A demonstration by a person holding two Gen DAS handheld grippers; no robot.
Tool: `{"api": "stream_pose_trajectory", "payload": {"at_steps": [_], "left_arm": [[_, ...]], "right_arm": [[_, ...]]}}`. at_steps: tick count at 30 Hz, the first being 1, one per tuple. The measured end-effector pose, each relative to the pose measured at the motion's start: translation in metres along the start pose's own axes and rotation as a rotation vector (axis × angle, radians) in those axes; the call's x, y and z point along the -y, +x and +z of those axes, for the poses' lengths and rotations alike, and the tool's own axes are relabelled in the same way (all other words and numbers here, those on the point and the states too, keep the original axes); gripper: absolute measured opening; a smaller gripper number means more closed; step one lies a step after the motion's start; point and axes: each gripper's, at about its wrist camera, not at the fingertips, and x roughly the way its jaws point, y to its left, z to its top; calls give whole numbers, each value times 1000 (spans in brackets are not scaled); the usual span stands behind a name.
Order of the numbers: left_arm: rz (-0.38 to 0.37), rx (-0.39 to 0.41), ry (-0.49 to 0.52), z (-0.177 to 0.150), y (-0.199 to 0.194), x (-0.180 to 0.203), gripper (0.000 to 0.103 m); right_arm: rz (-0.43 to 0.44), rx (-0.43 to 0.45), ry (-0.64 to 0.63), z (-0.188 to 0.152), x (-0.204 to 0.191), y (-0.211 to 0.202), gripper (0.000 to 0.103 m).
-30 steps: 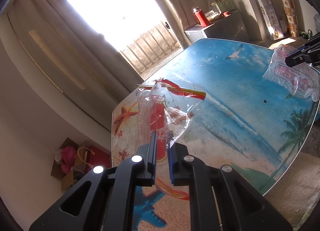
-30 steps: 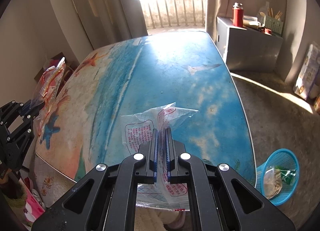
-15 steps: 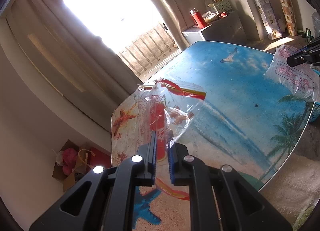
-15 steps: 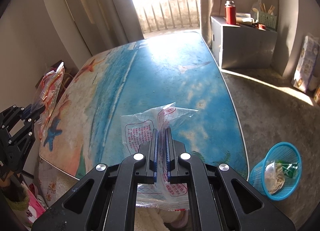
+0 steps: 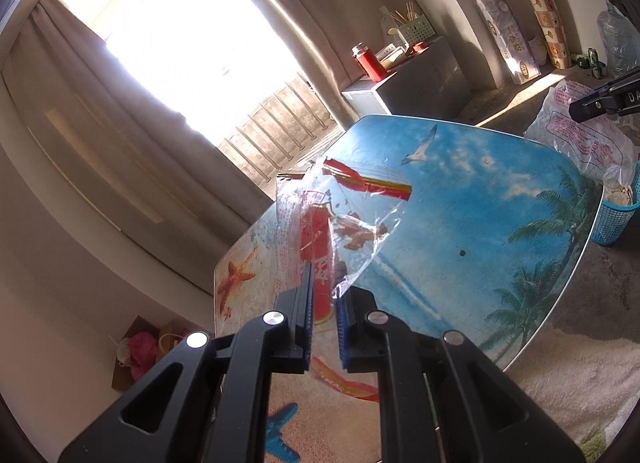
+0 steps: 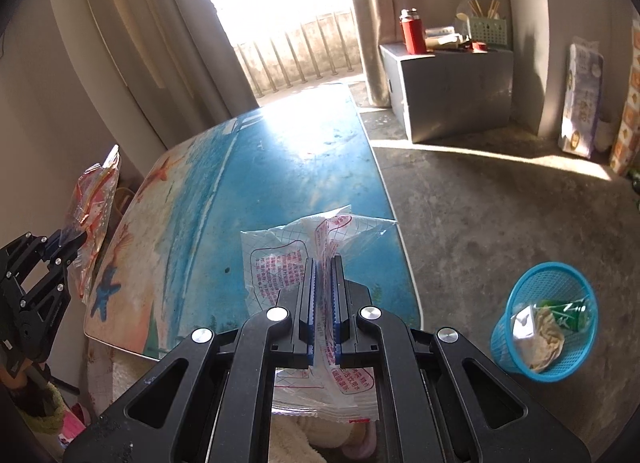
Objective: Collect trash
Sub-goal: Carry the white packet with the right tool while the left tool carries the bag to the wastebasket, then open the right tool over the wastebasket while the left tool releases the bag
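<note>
Grippers both loaded: the left gripper (image 5: 323, 295) has its blue pads pinched on a clear crinkled plastic wrapper with red and yellow print (image 5: 340, 215), lifted over the starfish corner of the beach-print tabletop (image 5: 460, 223). Over on the other side, the right gripper (image 6: 324, 283) is clamped tight on a white plastic bag with red lettering (image 6: 280, 255), hanging just off the table's near edge, the one nearest the basket. Down on the concrete floor beside that edge sits a blue mesh waste basket (image 6: 516, 347), with crumpled trash (image 6: 544, 331) inside.
</note>
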Motion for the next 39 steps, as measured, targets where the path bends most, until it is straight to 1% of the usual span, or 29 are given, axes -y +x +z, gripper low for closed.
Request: {"api": "stream_pose_trajectory", "payload": {"at_steps": [3, 6, 15, 19, 22, 26, 31, 34, 37, 39], "left_arm": [[-30, 67, 26, 21, -13, 18, 10], [-81, 132, 55, 40, -26, 39, 10], [-257, 319, 147, 98, -71, 125, 10], [-354, 394, 187, 124, -94, 167, 10], [-441, 423, 217, 143, -105, 205, 10], [-575, 400, 227, 160, -101, 257, 10], [-727, 311, 204, 170, -74, 314, 10], [-826, 220, 158, 176, -43, 338, 10], [-928, 100, 95, 185, -6, 364, 10], [-995, 16, 42, 190, 21, 379, 10]], "right_arm": [[-41, 25, 64, -7, 30, -18, 5], [-100, 51, 132, -21, 63, -38, 5], [-298, 90, 376, -85, 171, -94, 5], [-368, 103, 472, -110, 210, -116, 5], [-404, 116, 534, -123, 233, -127, 5], [-417, 116, 594, -137, 254, -133, 5], [-409, 72, 630, -144, 271, -118, 5], [-379, 51, 671, -146, 287, -102, 5], [-348, 33, 720, -147, 302, -82, 5], [-346, 12, 745, -147, 311, -64, 5]]}}
